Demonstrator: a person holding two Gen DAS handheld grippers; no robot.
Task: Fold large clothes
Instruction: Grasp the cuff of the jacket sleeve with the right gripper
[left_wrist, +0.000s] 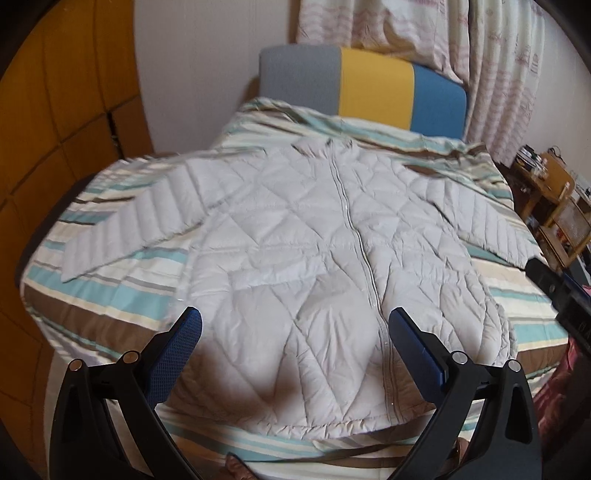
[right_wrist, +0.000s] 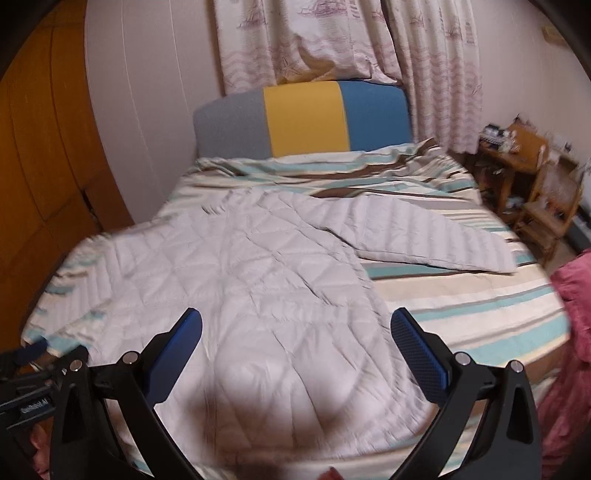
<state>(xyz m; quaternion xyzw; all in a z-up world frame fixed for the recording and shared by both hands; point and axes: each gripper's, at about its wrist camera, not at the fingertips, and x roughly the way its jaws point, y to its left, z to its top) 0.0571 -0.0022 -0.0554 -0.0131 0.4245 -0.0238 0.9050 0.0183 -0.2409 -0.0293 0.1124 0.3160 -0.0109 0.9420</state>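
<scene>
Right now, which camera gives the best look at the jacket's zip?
The left wrist view: the zip runs clearly down the middle of the jacket, collar to hem. In the right wrist view the jacket is blurred and the zip cannot be made out.

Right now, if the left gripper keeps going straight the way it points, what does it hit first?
Most likely the quilted jacket, around its lower front. The open left gripper holds nothing, and nothing shows between them, though depth is unclear.

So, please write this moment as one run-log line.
stage: before first fold | jacket: flat on bed, zipped, sleeves spread | left gripper: open, above hem | right gripper: open, above hem
</scene>
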